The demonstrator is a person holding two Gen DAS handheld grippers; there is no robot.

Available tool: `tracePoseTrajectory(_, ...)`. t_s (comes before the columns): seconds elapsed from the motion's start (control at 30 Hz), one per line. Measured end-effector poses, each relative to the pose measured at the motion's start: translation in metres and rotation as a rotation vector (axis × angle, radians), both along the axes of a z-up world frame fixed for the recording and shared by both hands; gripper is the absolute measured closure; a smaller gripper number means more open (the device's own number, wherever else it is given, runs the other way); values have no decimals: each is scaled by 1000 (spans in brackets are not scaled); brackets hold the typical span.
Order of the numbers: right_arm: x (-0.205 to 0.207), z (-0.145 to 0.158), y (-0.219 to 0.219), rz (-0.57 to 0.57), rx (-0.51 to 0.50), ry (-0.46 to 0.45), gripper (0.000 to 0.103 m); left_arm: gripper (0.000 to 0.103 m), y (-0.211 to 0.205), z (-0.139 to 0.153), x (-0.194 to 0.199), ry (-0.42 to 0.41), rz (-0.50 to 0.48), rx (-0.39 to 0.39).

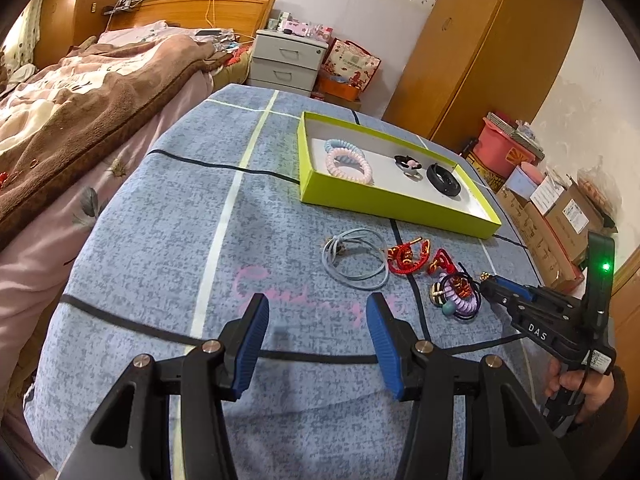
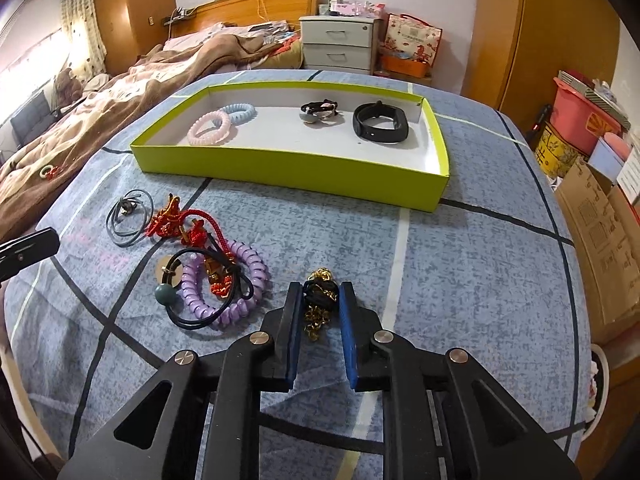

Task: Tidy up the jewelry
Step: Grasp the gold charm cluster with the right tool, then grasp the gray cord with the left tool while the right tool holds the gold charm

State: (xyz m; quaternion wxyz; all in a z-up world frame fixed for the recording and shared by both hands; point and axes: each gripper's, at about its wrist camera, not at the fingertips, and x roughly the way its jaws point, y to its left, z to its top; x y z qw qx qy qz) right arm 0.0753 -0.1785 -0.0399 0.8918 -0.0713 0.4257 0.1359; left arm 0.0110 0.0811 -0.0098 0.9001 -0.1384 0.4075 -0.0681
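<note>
Apparently pinched — gold chain (image 2: 318, 312), right gripper (image 2: 320, 300).

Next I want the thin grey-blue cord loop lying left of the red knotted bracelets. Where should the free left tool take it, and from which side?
Take the thin grey-blue cord loop at its small metal charm, coming from above with the open left tool. The cords lie flat on the blue checked cloth, and the charm is the only raised part. It sits on the side away from the red knotted bracelets, so the fingers should clear them.
</note>
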Motion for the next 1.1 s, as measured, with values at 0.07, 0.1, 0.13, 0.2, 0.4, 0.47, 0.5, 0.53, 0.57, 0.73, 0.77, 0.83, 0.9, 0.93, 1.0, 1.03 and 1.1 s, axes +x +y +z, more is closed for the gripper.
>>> tracePoseTrajectory(0.07, -1, 1, -2, -12, 7, -5, 85, 50, -3, 1, 3, 1, -14, 1)
tracePoseTrajectory(0.1, -2, 3, -6, -25, 22, -9, 85, 50, -4, 0, 5, 3, -26, 5)
tracePoseTrajectory(0.13, -3, 5, -9, -34, 45, -16, 85, 50, -5, 0, 8, 4, -35, 10)
tracePoseTrajectory(0.2, -5, 10, -14, -47, 87, -31, 85, 50, -7, -1, 12, 2, -50, 23)
tracePoseTrajectory(0.4, -10, 24, -18, -76, 169, -68, 85, 50, -11, -9, 31, 30, -78, 46)
tracePoseTrajectory(0.47, -10, 27, -17, -81, 180, -77, 85, 50, -13, -11, 39, 36, -94, 53)
tracePoseTrajectory(0.5, -9, 30, -16, -80, 187, -81, 85, 50, -15, -12, 43, 37, -99, 62)
tracePoseTrajectory(0.53, -8, 30, -15, -79, 187, -81, 85, 50, -17, -12, 48, 36, -99, 81)
tracePoseTrajectory(0.57, -8, 31, -14, -79, 185, -81, 85, 50, -19, -13, 53, 35, -104, 107)
tracePoseTrajectory(0.73, -1, 37, -9, -86, 214, -85, 85, 50, -26, -16, 66, 43, -146, 139)
tracePoseTrajectory(0.77, 1, 38, -8, -86, 220, -87, 85, 50, -28, -15, 70, 44, -155, 152)
tracePoseTrajectory(0.83, 3, 40, -4, -84, 218, -92, 85, 50, -30, -14, 76, 48, -159, 155)
tracePoseTrajectory(0.9, 6, 42, -1, -81, 216, -93, 85, 50, -32, -14, 77, 43, -170, 160)
tracePoseTrajectory(0.93, 7, 43, 0, -81, 216, -96, 85, 51, -32, -15, 77, 39, -170, 159)
tracePoseTrajectory(1.0, 10, 45, 3, -80, 212, -98, 85, 53, -30, -15, 75, 33, -166, 153)
tracePoseTrajectory(1.03, 11, 46, 4, -81, 211, -100, 85, 57, -29, -15, 73, 33, -166, 156)
tracePoseTrajectory(1.1, 13, 45, 5, -81, 211, -98, 85, 62, -28, -15, 75, 32, -169, 156)
